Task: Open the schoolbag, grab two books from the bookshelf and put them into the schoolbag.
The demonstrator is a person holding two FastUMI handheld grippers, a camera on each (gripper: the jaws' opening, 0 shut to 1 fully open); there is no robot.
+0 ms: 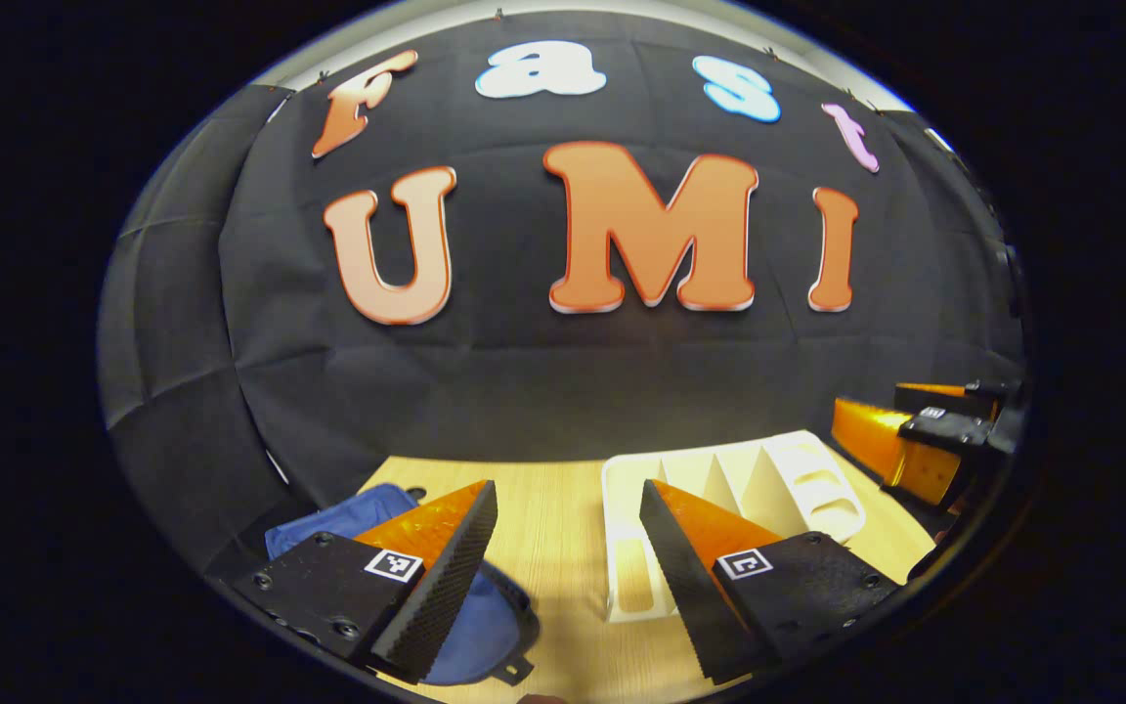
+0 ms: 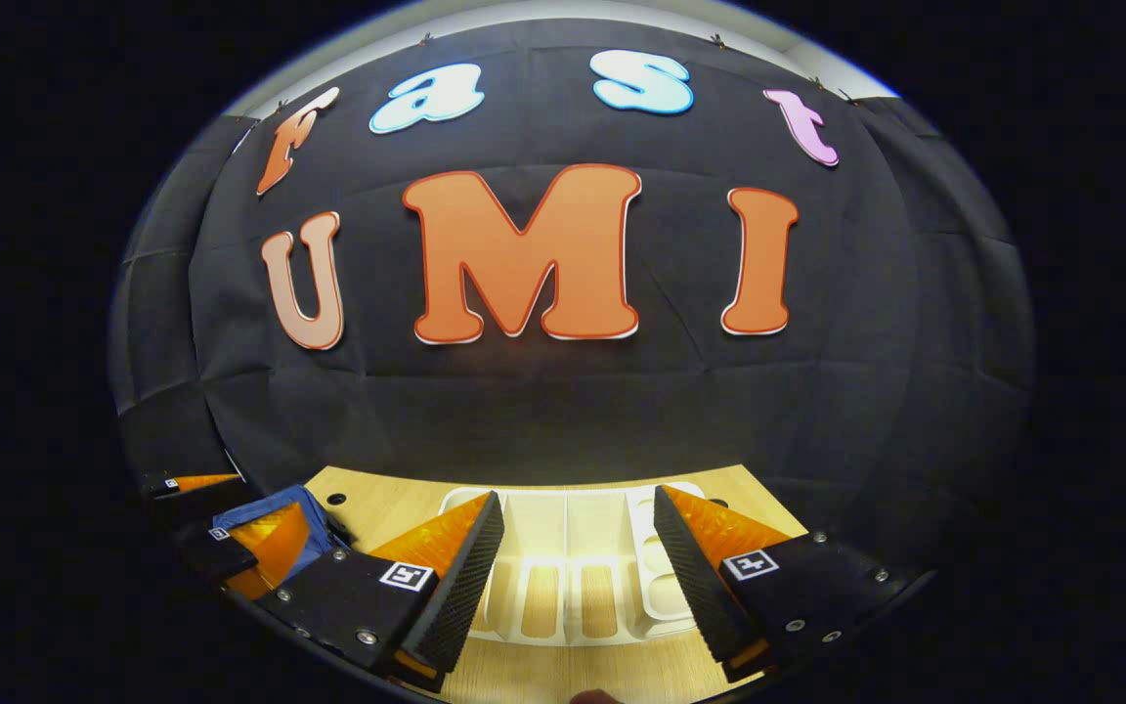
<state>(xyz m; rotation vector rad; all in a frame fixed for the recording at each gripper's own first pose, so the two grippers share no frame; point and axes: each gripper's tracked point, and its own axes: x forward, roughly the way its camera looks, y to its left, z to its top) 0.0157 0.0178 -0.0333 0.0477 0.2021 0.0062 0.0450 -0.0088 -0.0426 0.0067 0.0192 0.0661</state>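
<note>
Left tool [image 1: 568, 557] wide open and holding nothing, right tool [image 2: 578, 562] likewise, blue schoolbag [image 1: 485, 626] flat on table [image 1: 553, 518], white bookshelf [image 2: 573, 548] bare.

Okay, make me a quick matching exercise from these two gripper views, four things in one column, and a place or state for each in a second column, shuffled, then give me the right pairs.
Things:
1. schoolbag
2. bookshelf
3. left gripper
4. table

Places or states:
A. white, with empty divided slots
B. light wood, carrying the other things
C. blue, lying at the left of the left gripper view
D. jaws wide apart, holding nothing

Pairs: 1-C, 2-A, 3-D, 4-B
</note>
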